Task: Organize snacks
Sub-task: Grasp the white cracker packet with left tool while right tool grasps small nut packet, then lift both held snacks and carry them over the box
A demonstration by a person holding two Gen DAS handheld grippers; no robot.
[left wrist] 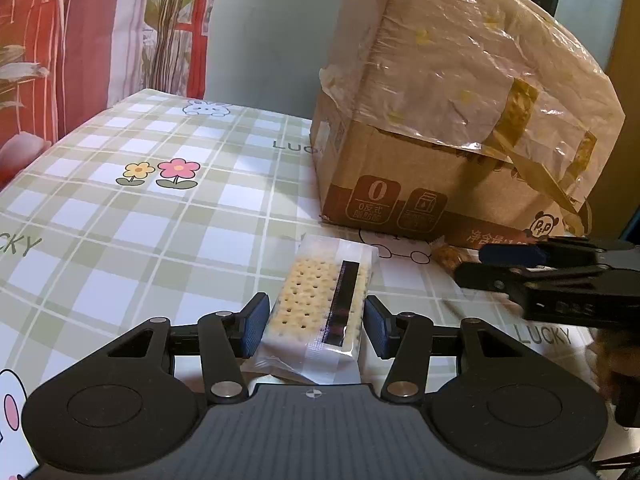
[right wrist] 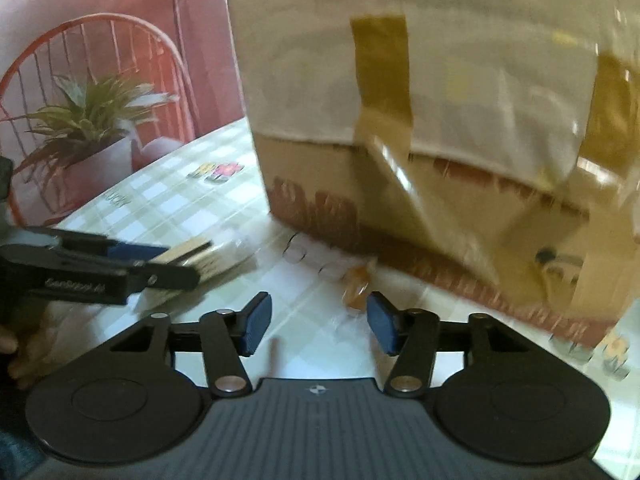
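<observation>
Each gripper, left (left wrist: 316, 326) and right (right wrist: 319, 322), has a black ribbed body with two round discs, black linkage arms on silver pivot screws, and blue textured pads. A small crosshair mark sits at centre.

The left tongs (left wrist: 316, 326) grip a clear cracker pack (left wrist: 320, 312) by its sides above the checked worktop (left wrist: 120, 220). Behind stands a plastic-wrapped carton (left wrist: 452, 120). The right tongs (left wrist: 480, 264) reach in from the right toward a small brown snack (left wrist: 448, 255) at the carton's foot.
</observation>
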